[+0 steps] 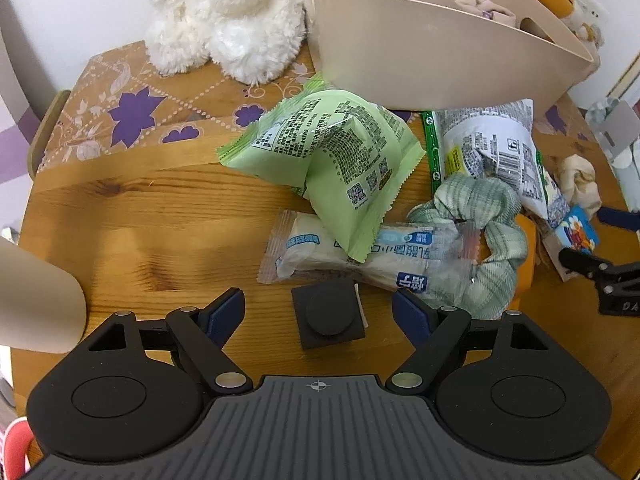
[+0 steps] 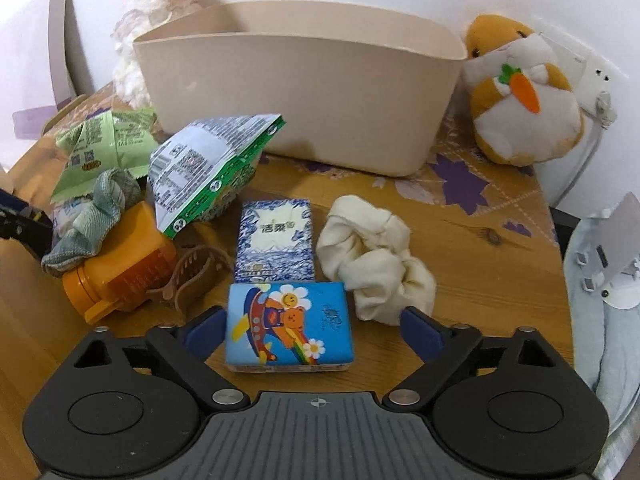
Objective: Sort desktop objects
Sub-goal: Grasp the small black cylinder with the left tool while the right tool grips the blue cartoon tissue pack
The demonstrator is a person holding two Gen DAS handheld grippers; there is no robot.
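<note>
My left gripper (image 1: 320,312) points down at the wooden table (image 1: 160,216), open, with a small dark square block with a round knob (image 1: 328,322) lying between its fingers, untouched. Just beyond lie a clear-wrapped bread packet (image 1: 360,256), green snack packets (image 1: 332,152) and a green plaid scrunchie (image 1: 480,216). My right gripper (image 2: 312,330) is open around a blue cartoon tissue pack (image 2: 290,326); the left pad sits close to it and a gap shows at the right pad. Behind it are a blue-and-white tissue pack (image 2: 274,240) and a cream scrunchie (image 2: 372,256).
A beige bin (image 2: 304,92) stands at the back of the table. An orange container (image 2: 120,264), a brown hair claw (image 2: 192,272) and a white-and-green snack bag (image 2: 208,168) crowd the left. A white plush (image 1: 228,20) and a hamster plush (image 2: 520,96) flank the bin.
</note>
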